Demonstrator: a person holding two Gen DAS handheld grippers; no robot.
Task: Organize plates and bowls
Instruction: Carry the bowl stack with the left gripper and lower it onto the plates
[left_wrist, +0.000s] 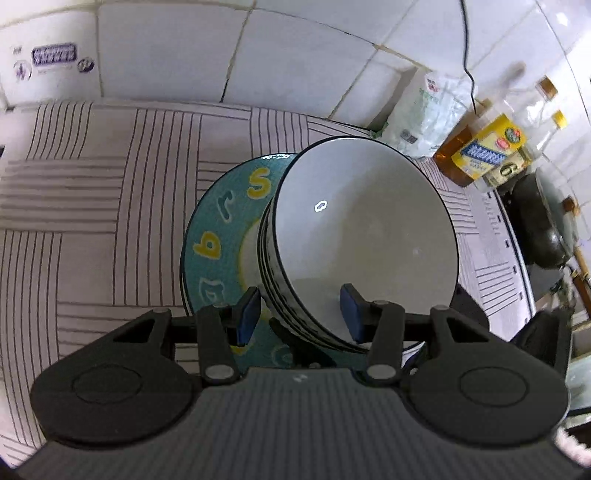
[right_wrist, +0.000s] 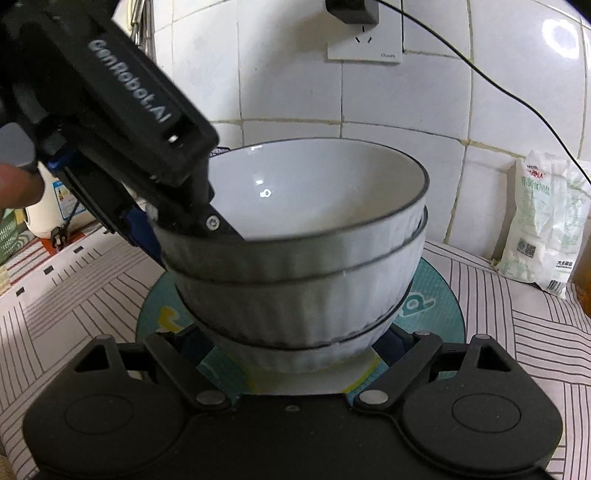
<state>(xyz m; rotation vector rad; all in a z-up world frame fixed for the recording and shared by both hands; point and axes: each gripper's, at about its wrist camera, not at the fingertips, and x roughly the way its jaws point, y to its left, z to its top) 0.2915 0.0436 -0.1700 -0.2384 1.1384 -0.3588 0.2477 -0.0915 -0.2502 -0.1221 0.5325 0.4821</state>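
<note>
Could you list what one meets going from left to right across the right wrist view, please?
Person's fingertip → left gripper reaching over the bowl rim → stack of white ribbed bowls on the teal plate → white salt bag.

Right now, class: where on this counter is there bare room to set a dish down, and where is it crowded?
Free: the striped mat left of the teal plate, up to the tiled wall. Crowded: right of the stacked bowls, where the salt bag, oil bottles and a dark pot cluster.
</note>
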